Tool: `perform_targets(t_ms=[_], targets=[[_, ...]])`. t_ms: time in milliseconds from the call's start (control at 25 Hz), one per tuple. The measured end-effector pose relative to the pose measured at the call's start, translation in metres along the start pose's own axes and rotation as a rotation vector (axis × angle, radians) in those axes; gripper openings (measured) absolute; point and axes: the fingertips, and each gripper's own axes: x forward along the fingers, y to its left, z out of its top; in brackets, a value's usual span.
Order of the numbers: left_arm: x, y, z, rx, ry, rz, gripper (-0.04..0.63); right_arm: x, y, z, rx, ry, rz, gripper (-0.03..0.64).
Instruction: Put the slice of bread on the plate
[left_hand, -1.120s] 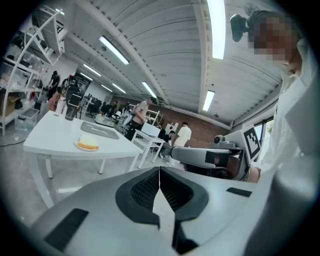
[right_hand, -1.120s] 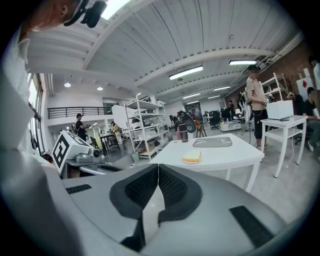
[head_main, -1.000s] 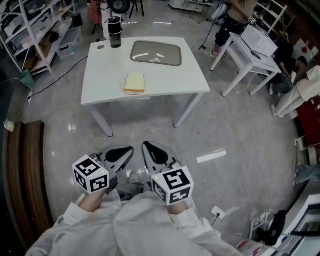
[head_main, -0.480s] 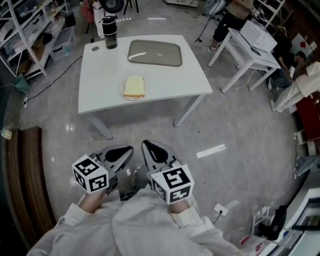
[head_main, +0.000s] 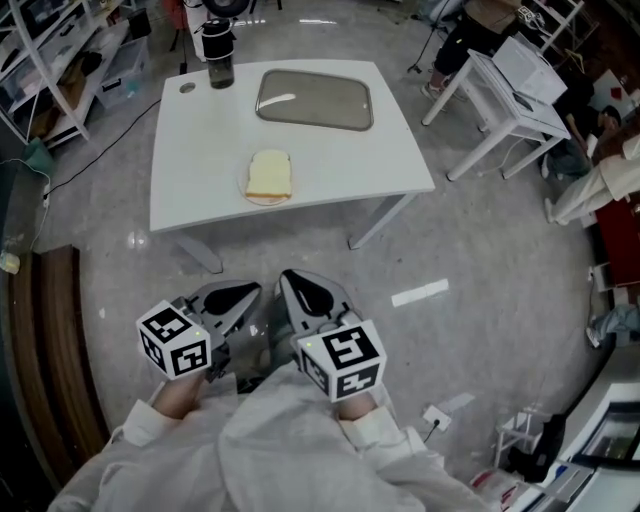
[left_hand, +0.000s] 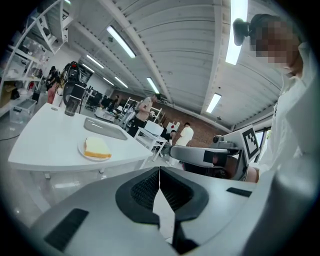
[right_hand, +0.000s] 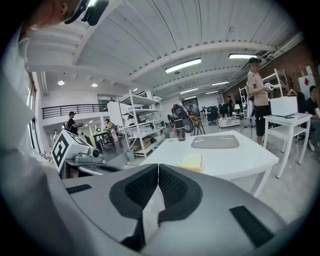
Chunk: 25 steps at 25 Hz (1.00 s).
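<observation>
Head view shows the left tool (head_main: 232, 300) and the right tool (head_main: 308, 292) side by side, close to the person's body and over the floor (head_main: 480, 260). Both point forward to the white bench (head_main: 200, 150). The left gripper view and the right gripper view agree on the state: the jaws of each tool are pressed together, pad against pad, and nothing is between them. This makes sense, I think, because there is nothing within reach to hold. The tools are carried low and closed, as one carries them when walking up to the work or standing away from it.

The slice of bread (head_main: 269, 173) is well ahead of both tool tips, near the front edge of the bench. It lies flat on the plate (left_hand: 82, 150), whose pale rim shows round the crust. Judged from this, the bread is already where the task wants it, so the tools have no reason to be spread.

Beyond the bread, further from the tools, a grey tray (head_main: 315, 100) lies flat in the middle of the bench, and a dark cup (head_main: 218, 50) stands upright at the far corner on the left tool's side. Both are well apart from the plate.
</observation>
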Motion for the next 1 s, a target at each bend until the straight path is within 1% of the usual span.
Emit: perform_targets(t_ms=[120, 320, 640, 1000], targets=[[0.009, 0.019, 0.009, -0.015, -0.001, 0.015, 0.011, 0.016, -0.015, 0.006, 0.008, 0.006, -0.003, 0.015], [0.027, 0.053, 0.030, -0.047, -0.026, 0.029, 0.009, 0.048, -0.042, 0.022, 0.020, 0.004, 0.004, 0.015], [0.063, 0.103, 0.075, -0.046, -0.034, 0.080, 0.011, 0.102, -0.089, 0.061, 0.002, 0.008, 0.048, 0.015], [0.105, 0.157, 0.123, -0.046, -0.075, 0.129, 0.011, 0.153, -0.144, 0.095, -0.025, 0.006, 0.094, 0.015]])
